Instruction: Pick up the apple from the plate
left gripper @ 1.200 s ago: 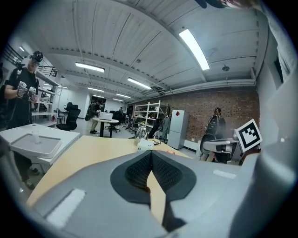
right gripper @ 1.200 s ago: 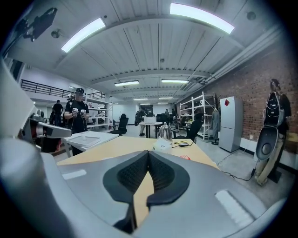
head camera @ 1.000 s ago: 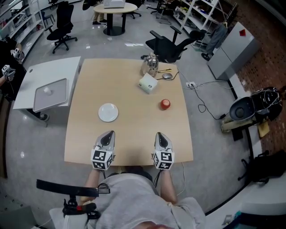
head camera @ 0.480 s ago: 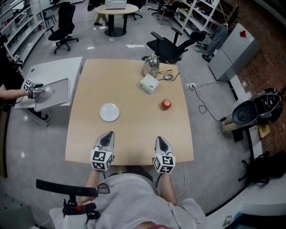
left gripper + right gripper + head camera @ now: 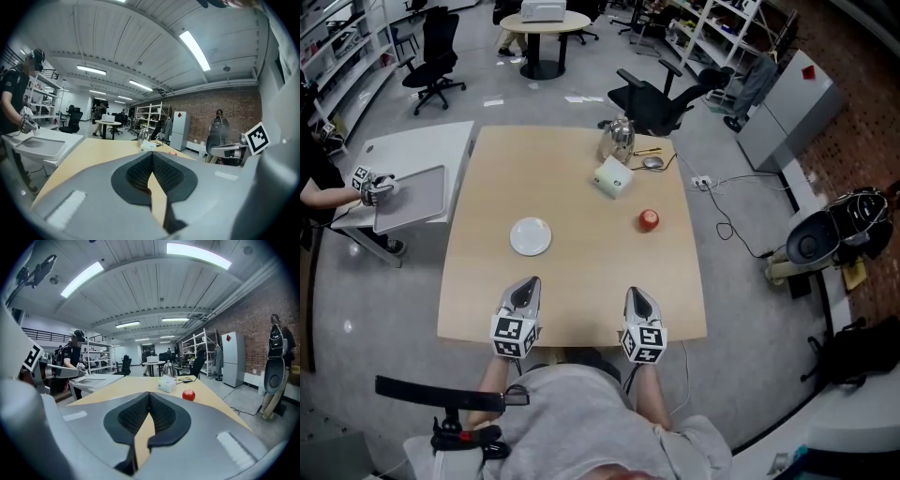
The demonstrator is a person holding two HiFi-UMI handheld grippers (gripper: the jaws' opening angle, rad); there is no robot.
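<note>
– Red apple (image 5: pixel 648 219) is found on the table (image 5: pixel 572 178), well apart from the plate (image 5: pixel 530 236).
– Firm, smooth, likely slippery; its middle should be pinched. The left gripper (image 5: pixel 525 284) and right gripper (image 5: pixel 636 292) are clenched, empty.

Open-plan lab or workshop-office. Evidence: brick wall (image 5: pixel 248 305), ceiling strip lights (image 5: pixel 197 249), shelf racks (image 5: pixel 712 23) along the walls, swivel chairs (image 5: pixel 661 94), round table (image 5: pixel 542 19), bare grey floor (image 5: pixel 741 309), wooden bench table (image 5: pixel 572 187), second person (image 5: pixel 317 173) working at a white side table (image 5: pixel 403 164).
</note>
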